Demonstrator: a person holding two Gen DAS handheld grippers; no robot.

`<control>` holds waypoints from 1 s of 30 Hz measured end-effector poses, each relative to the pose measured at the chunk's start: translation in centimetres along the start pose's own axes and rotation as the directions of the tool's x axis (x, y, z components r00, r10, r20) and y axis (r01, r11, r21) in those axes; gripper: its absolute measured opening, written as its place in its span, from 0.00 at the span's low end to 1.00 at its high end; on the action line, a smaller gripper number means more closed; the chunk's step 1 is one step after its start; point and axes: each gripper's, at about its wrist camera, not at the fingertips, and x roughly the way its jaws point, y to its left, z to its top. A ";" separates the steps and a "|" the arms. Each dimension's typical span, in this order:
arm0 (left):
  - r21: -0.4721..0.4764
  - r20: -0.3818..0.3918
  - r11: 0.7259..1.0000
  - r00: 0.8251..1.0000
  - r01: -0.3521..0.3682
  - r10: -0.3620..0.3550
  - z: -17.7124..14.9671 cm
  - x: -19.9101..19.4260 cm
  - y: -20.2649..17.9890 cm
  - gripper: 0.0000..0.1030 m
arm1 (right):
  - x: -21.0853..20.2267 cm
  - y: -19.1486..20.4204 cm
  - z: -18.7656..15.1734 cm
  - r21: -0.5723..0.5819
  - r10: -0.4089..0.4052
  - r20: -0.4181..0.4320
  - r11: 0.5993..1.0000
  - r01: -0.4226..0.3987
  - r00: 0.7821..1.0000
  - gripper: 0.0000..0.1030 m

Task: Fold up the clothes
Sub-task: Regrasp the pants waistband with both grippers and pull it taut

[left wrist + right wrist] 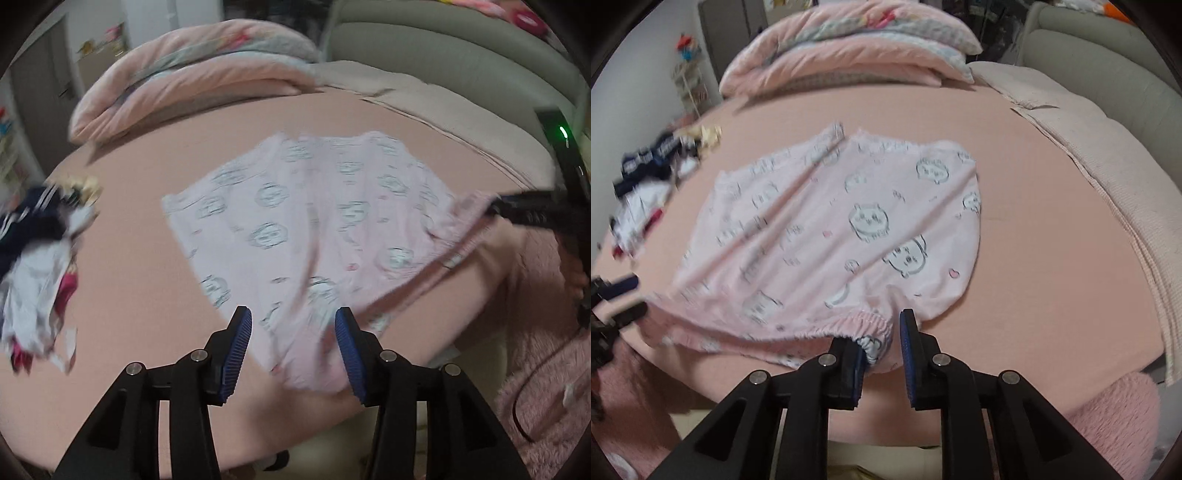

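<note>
Pink printed trousers (pixel 827 229) are lying spread on the bed (pixel 1034 221), waistband at the near edge. Both tools, left (pixel 293 347) and right (pixel 882 354), are standing open around the waistband, gripping nothing. Closing on one layer could be dragging the cloth askew; the blur suggests quick motion.

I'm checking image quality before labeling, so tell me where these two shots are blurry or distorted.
Left wrist view: the pink patterned garment and the clothes pile are motion-smeared, while the left gripper stays sharp. Right wrist view: the garment's left half blurs, its right-side prints are crisp. Both views: fisheye bends the bed edges, with dark vignetted corners.
</note>
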 end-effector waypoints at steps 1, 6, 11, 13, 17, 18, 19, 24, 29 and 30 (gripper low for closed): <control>0.029 -0.001 0.999 1.000 0.024 -0.024 0.1 0.4 -0.6 0.43 | -0.1 -0.1 0.1 0.006 0.000 0.006 1.000 0.000 1.000 0.15; 0.160 -0.098 0.986 0.995 0.039 -0.023 -1.2 1.9 -4.0 0.41 | 0.8 -0.4 -0.5 0.000 -0.001 -0.025 1.000 0.001 1.000 0.14; 0.208 -0.141 0.978 0.990 0.021 0.009 -2.1 3.5 -4.7 0.20 | 1.6 -0.6 -1.1 -0.006 -0.003 -0.057 1.000 0.002 0.998 0.10; 0.093 -0.154 0.993 0.984 -0.079 0.093 -1.8 4.4 -3.9 0.17 | 2.0 -0.7 -1.4 -0.008 -0.003 -0.070 1.000 0.003 0.998 0.10; 0.029 -0.097 0.985 0.980 -0.170 0.172 1.1 4.1 -2.7 0.08 | 2.2 -0.8 -0.3 -0.027 -0.033 -0.053 0.999 0.031 0.998 0.10; 0.024 -0.055 0.977 0.975 -0.213 0.214 2.2 3.5 -2.6 0.08 | 2.0 -0.7 0.5 -0.037 -0.056 -0.032 0.998 0.055 0.998 0.10; 0.020 -0.033 0.973 0.973 -0.230 0.231 2.7 3.1 -2.5 0.08 | 1.3 -0.6 1.3 -0.042 -0.073 0.008 0.996 0.073 0.997 0.10; -0.016 -0.075 0.986 0.984 -0.163 0.162 1.8 3.8 -2.2 0.08 | -1.1 0.1 3.0 -0.069 -0.122 0.142 0.989 0.133 0.982 0.10; -0.054 -0.115 0.994 0.989 -0.097 0.090 0.8 4.5 -1.9 0.08 | 1.0 0.7 1.8 -0.136 -0.118 -0.028 0.984 0.113 0.993 0.11; -0.062 -0.123 0.995 0.990 -0.084 0.076 0.6 4.6 -1.8 0.09 | 0.8 0.8 1.6 -0.142 -0.113 -0.035 0.984 0.107 0.993 0.12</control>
